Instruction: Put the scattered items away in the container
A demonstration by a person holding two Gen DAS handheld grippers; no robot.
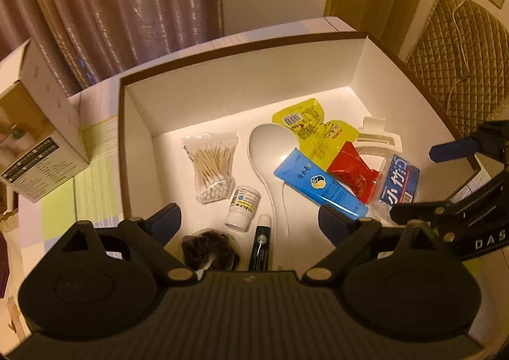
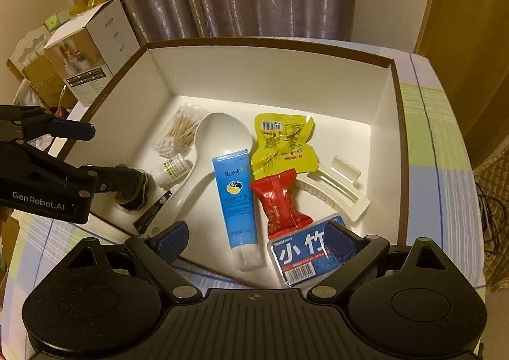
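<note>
Both tools hang spread wide, gripping nothing.
Left tool (image 1: 251, 223), right tool (image 2: 257, 239) over the white box (image 2: 270, 73) holding the blue tube (image 2: 235, 197).

Dark scrunchie (image 1: 208, 248) half hidden behind left tongs (image 1: 251, 223).

Both wrist cameras look steeply down into the white box (image 1: 222, 96) from its near edge (close up). They share its whole floor.
</note>
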